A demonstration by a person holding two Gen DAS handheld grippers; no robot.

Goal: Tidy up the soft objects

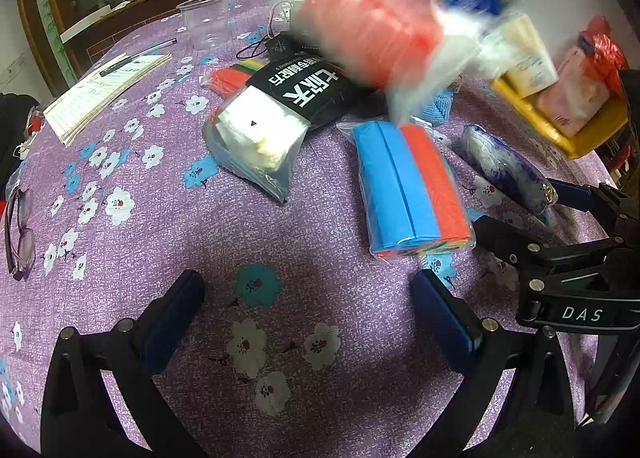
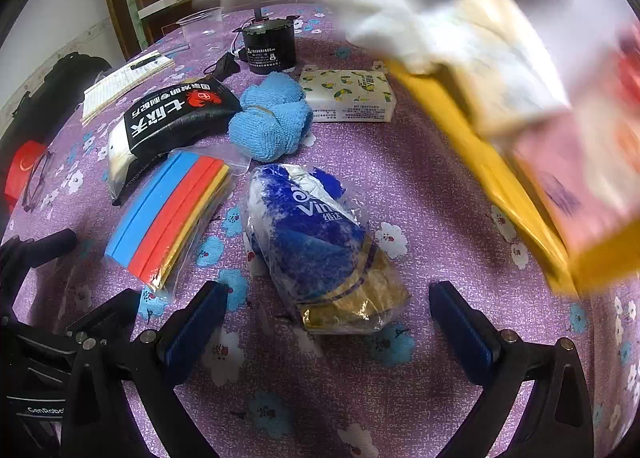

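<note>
My left gripper is open and empty above bare purple cloth. My right gripper is open, its fingers either side of the near end of a blue-and-white tissue pack, which also shows in the left wrist view. A bagged stack of blue, red and yellow foam sheets lies between the grippers. A blue towel bundle, a black-labelled bag and a lemon-print tissue pack lie further back. A yellow bin holds several packs.
A blurred white-gloved hand with a red object moves across the top. A clear cup, a notepad, glasses and a black motor sit on the flowered cloth.
</note>
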